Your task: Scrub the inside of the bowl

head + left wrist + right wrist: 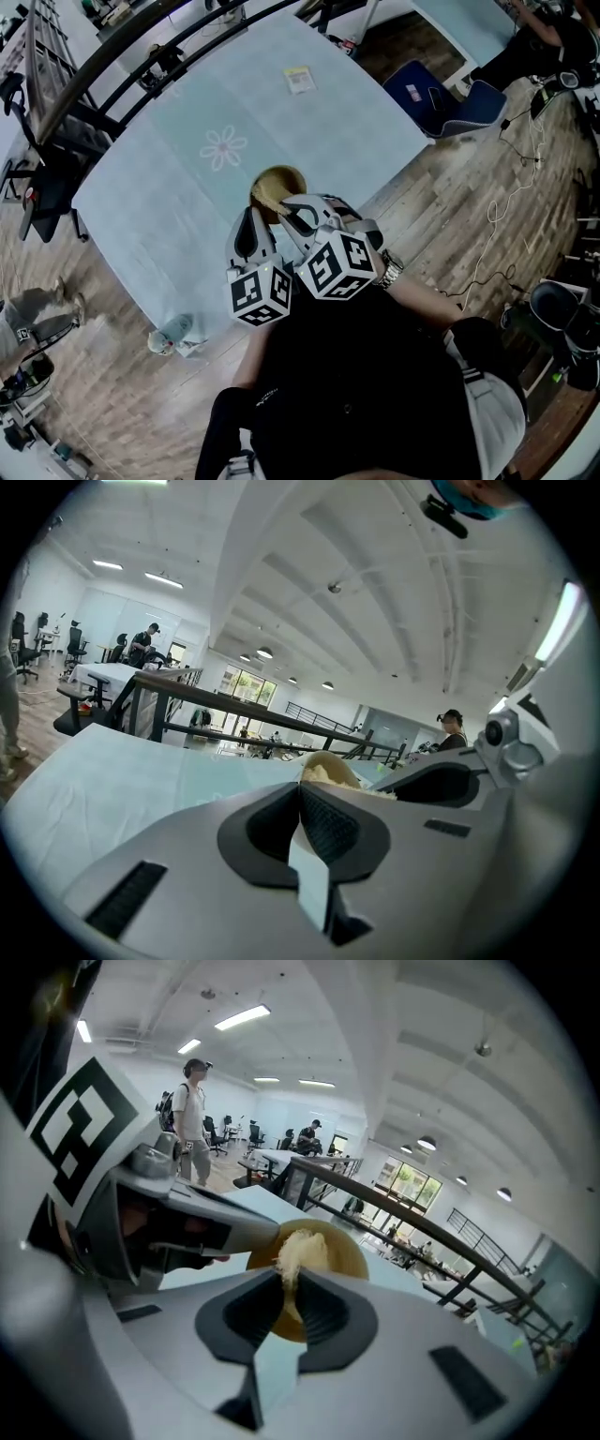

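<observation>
Bowl (281, 178) on worktop (187, 112), toward its 5 o'clock edge (head view). Left hand-held gripper (302, 797) clamped on bowl rim at 7 o'clock. Right hand-held gripper (286, 1290) closed on pale scrubber (300, 1246) inside bowl.

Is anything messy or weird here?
Not much. The bowl sits on the table, nothing spilled, scrubber inside it. Only a small pale thing lies on the floor by the table corner; I cannot tell what.

Pale blue tablecloth (178, 103) w/ flower print (223, 147), yellow card (300, 80); blue chair (441, 98) nearby
</observation>
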Demonstrator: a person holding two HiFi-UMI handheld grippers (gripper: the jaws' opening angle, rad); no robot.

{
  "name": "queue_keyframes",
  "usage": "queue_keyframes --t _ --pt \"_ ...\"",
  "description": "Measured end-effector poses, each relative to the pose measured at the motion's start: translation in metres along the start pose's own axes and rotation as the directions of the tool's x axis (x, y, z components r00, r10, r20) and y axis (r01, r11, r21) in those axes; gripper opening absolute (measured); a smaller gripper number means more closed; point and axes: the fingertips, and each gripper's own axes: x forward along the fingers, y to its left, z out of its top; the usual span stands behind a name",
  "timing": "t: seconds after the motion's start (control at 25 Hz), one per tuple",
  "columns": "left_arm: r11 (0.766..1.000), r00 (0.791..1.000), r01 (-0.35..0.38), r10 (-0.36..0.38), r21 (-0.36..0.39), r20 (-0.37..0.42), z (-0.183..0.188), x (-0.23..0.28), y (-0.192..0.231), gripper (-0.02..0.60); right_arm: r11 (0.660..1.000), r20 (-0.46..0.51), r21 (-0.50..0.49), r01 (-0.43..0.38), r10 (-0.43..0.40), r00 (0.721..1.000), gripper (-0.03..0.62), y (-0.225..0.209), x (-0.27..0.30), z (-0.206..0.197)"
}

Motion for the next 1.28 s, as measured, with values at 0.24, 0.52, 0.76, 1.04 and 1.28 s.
queue_keyframes --t 0.24,0.52,0.76,1.04,1.28 --pt "0.999 0.999 -0.025 0.025 -0.021 -0.02 -0.01 -0.001 0.013 0.017 0.978 -0.005 0.064 -0.196 0.197 0.98 0.048 0.027 0.0 -0.007" --pt "0.995 0.988 -0.076 0.066 -0.07 -0.137 -0.055 0.021 0.046 0.017 0.901 0.121 0.359 -0.243 0.214 0.969 0.049 0.017 -0.008 -0.013" --pt "0.952 0.949 -0.185 0.107 -0.246 -0.297 -0.12 0.045 0.081 0.017 0.867 0.177 0.481 -0.131 0.051 0.983 0.049 -0.006 -0.018 -0.021" --pt "0.924 0.931 -0.22 0.104 -0.314 -0.349 -0.165 0.072 0.098 0.017 0.834 0.183 0.545 -0.083 -0.022 0.983 0.049 -0.009 -0.023 -0.03" --pt "0.882 0.893 -0.296 0.119 -0.368 -0.433 -0.208 0.09 0.112 0.017 0.795 0.163 0.601 -0.087 -0.016 0.986 0.049 0.003 -0.021 -0.042"
